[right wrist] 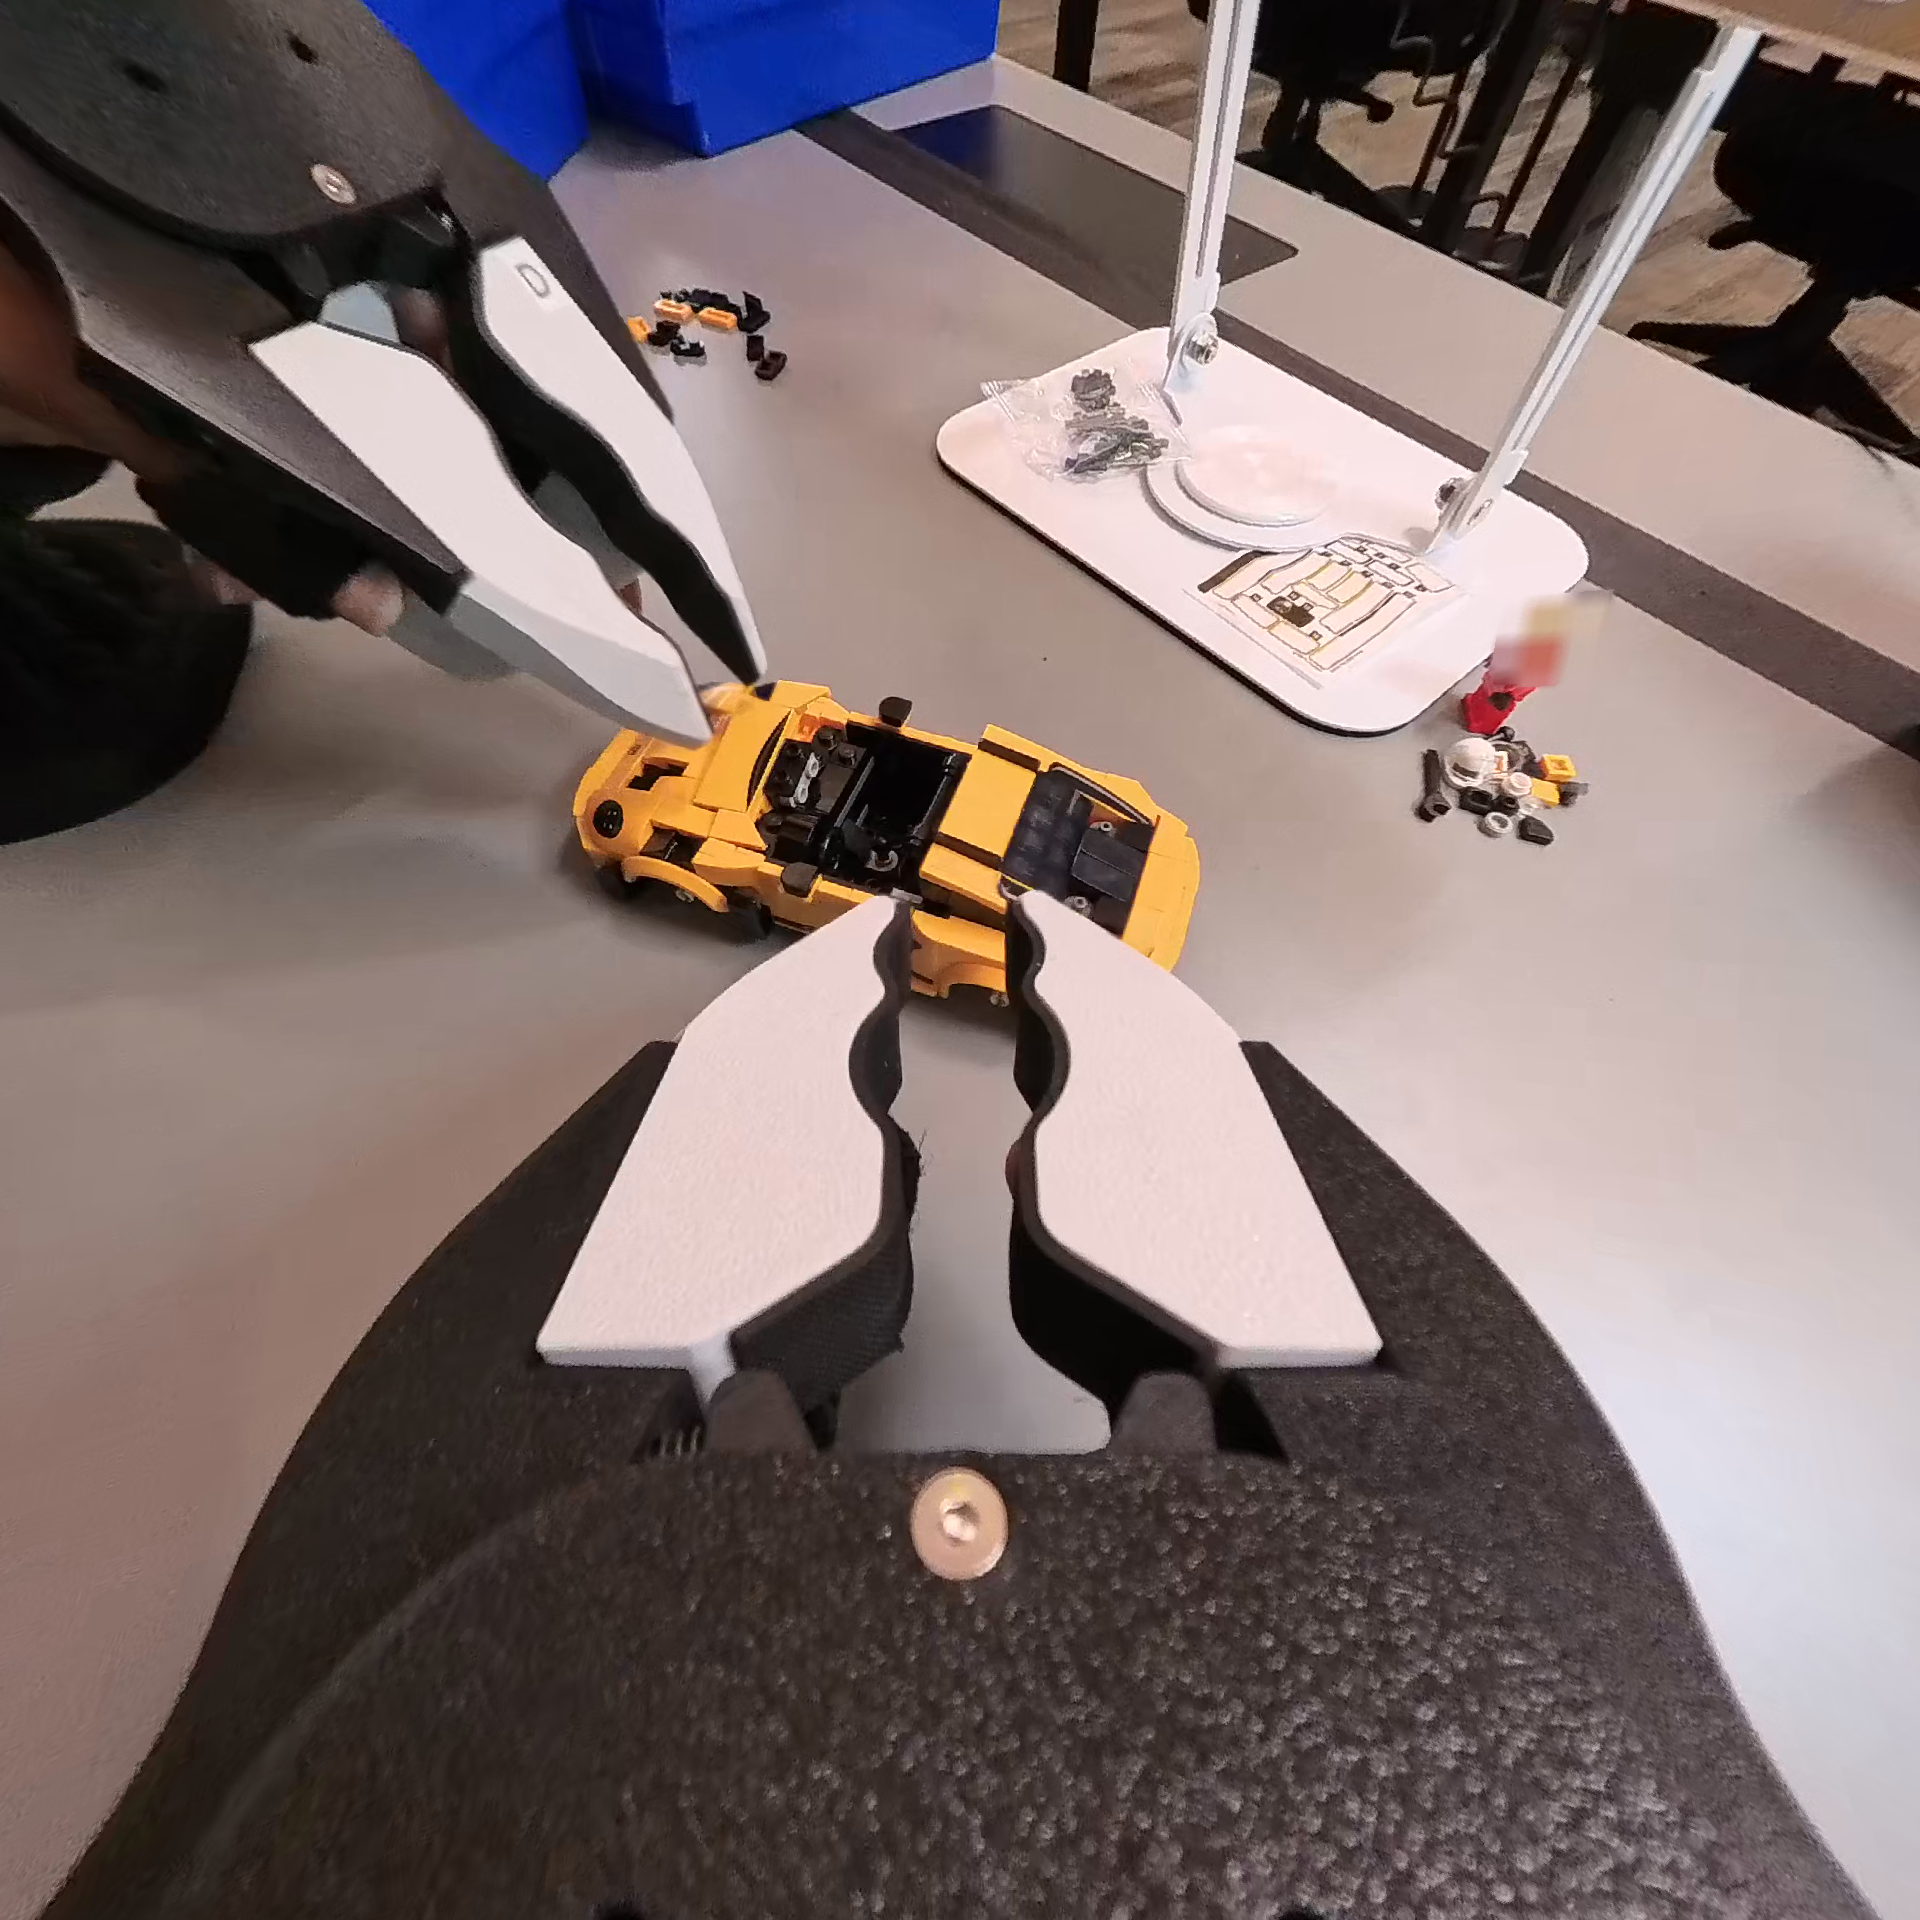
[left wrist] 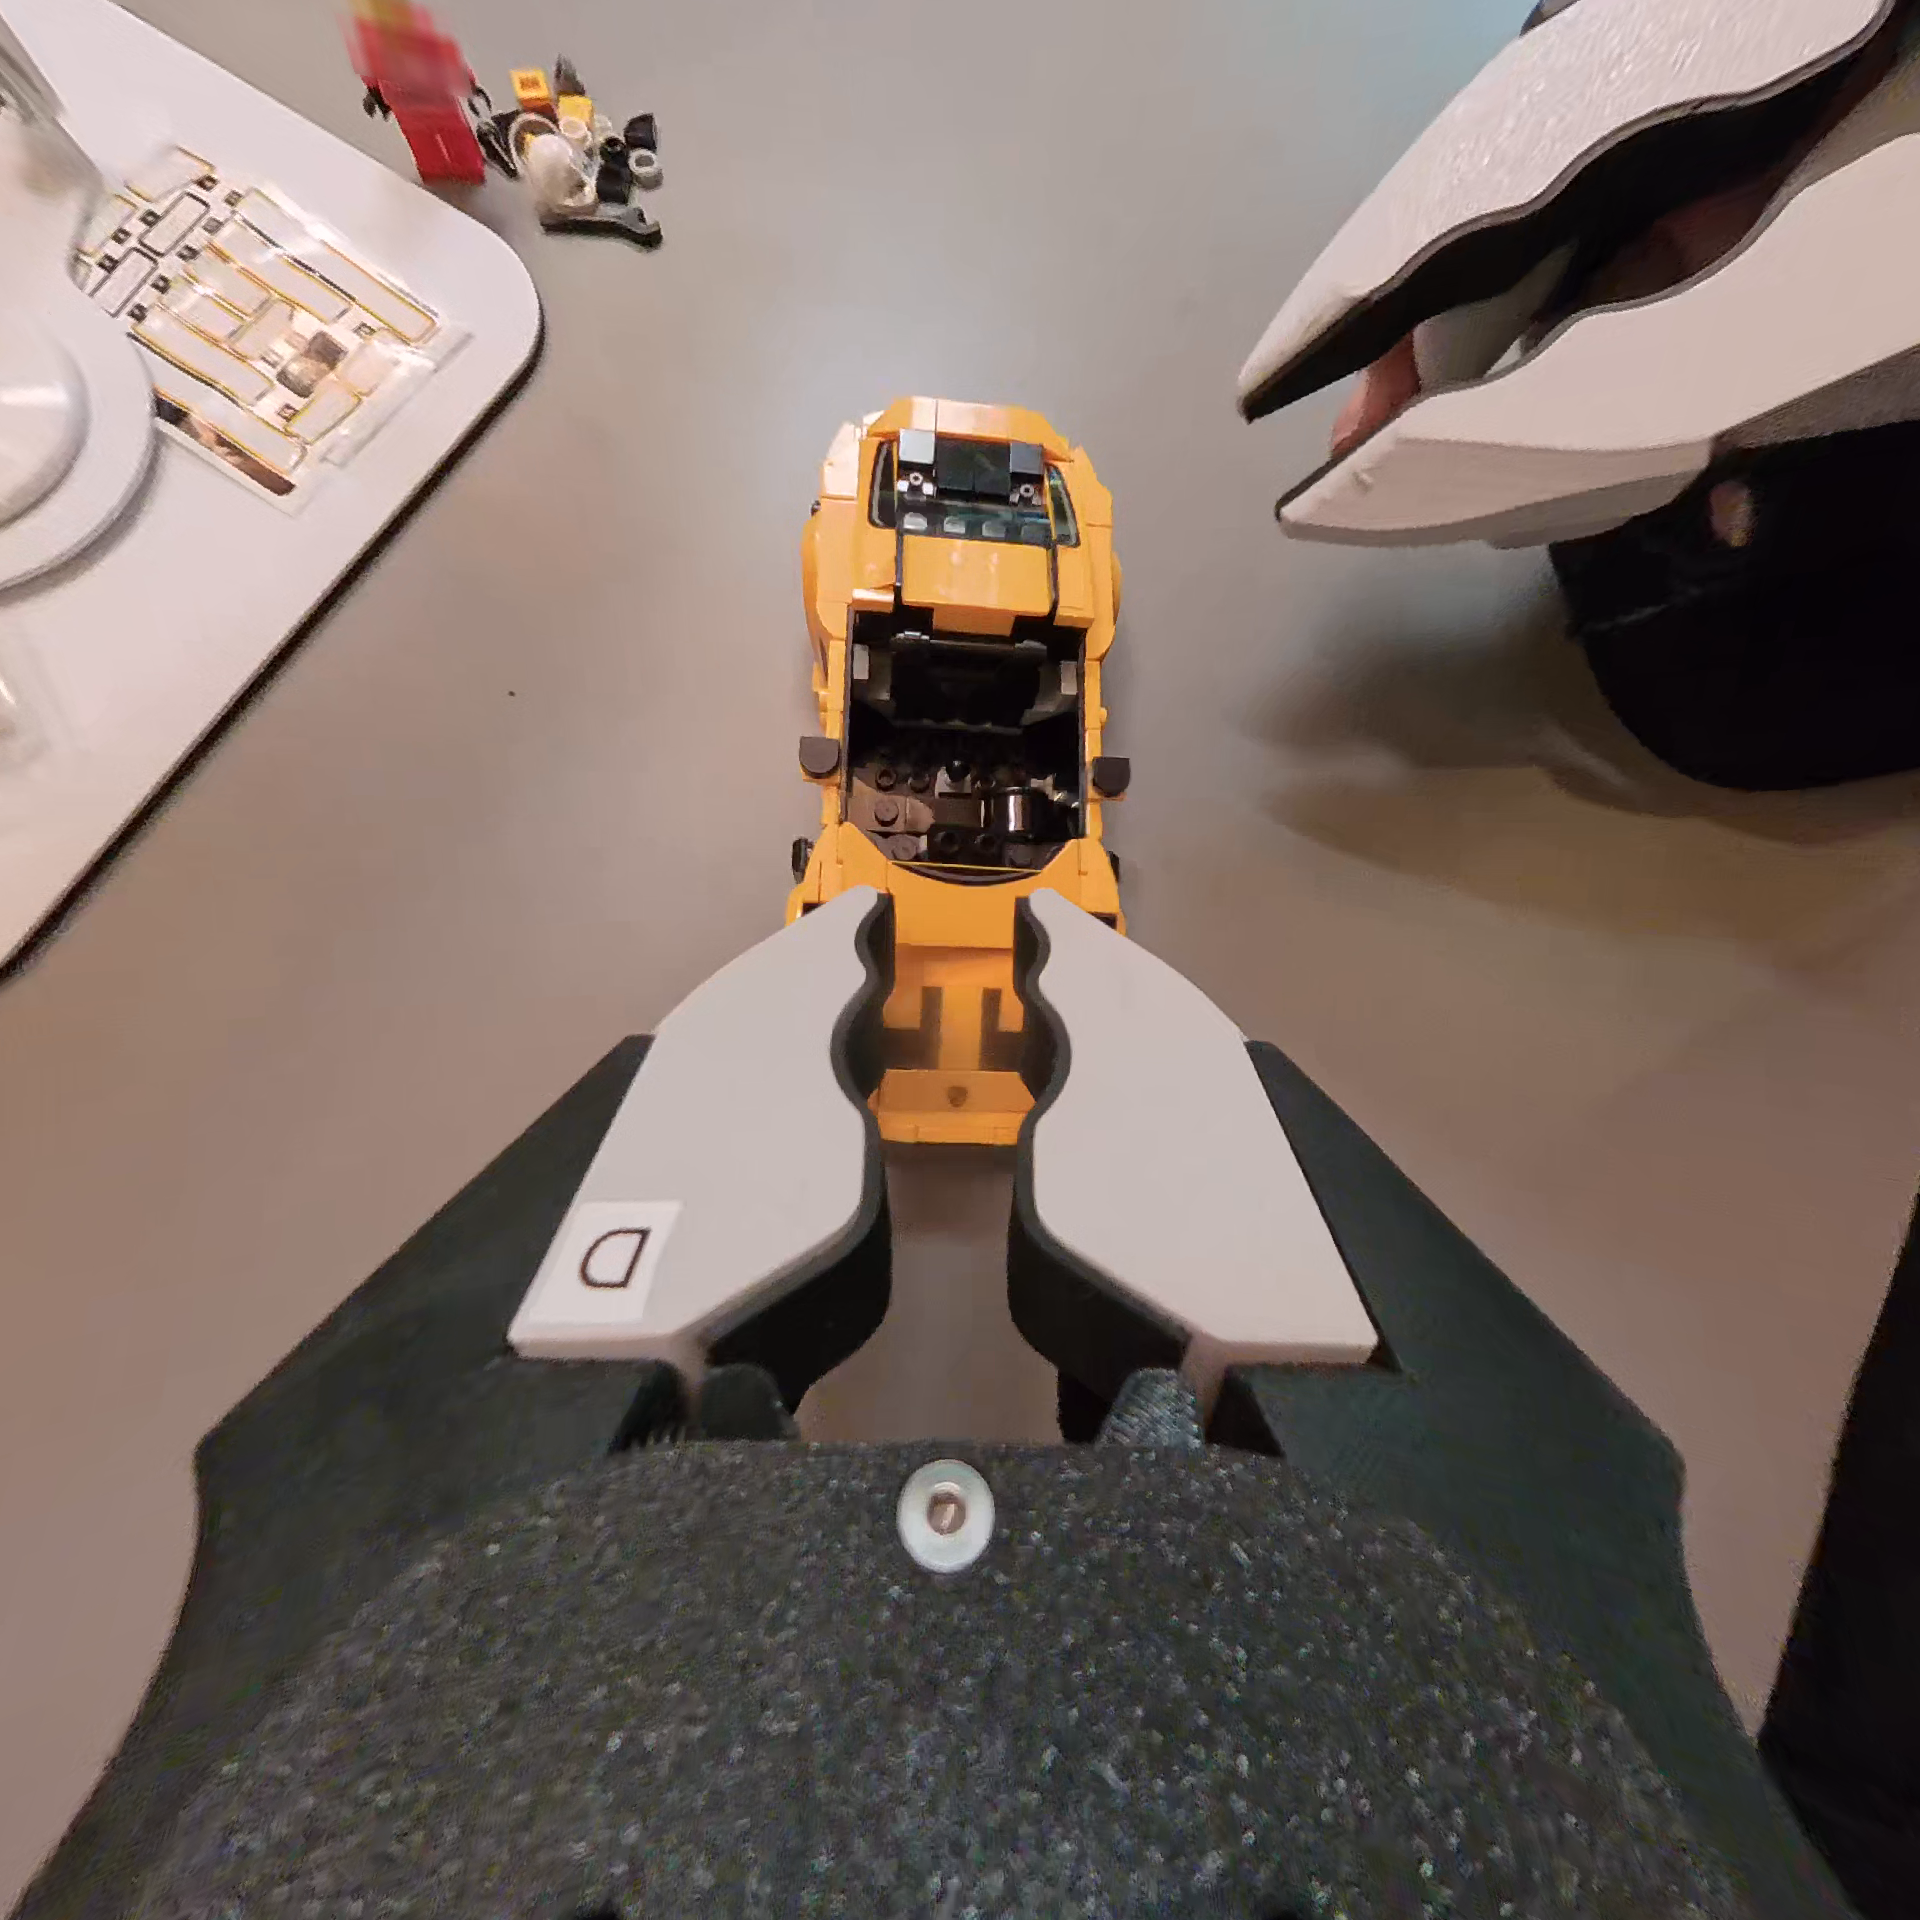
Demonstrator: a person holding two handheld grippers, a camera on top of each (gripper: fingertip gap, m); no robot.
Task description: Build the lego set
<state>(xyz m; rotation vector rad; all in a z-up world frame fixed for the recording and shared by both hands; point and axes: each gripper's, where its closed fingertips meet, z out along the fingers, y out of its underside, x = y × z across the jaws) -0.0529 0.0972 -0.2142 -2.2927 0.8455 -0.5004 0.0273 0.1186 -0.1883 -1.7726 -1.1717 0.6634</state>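
Left gripper (left wrist: 951, 909) fingers straddle the yellow car's (left wrist: 961, 665) nose.

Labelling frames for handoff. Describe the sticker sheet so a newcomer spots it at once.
Find the white stand base on the grey table, beyond the yellow car. The sticker sheet lies flat on the base's near end, beside one white leg. Unlike the clear bag of dark parts at the other end, it is a flat sheet of yellow-edged outlines.

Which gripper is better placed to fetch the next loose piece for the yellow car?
Probably right: the right gripper hangs open and empty, while the left gripper is at the yellow car's nose, seemingly steadying it.
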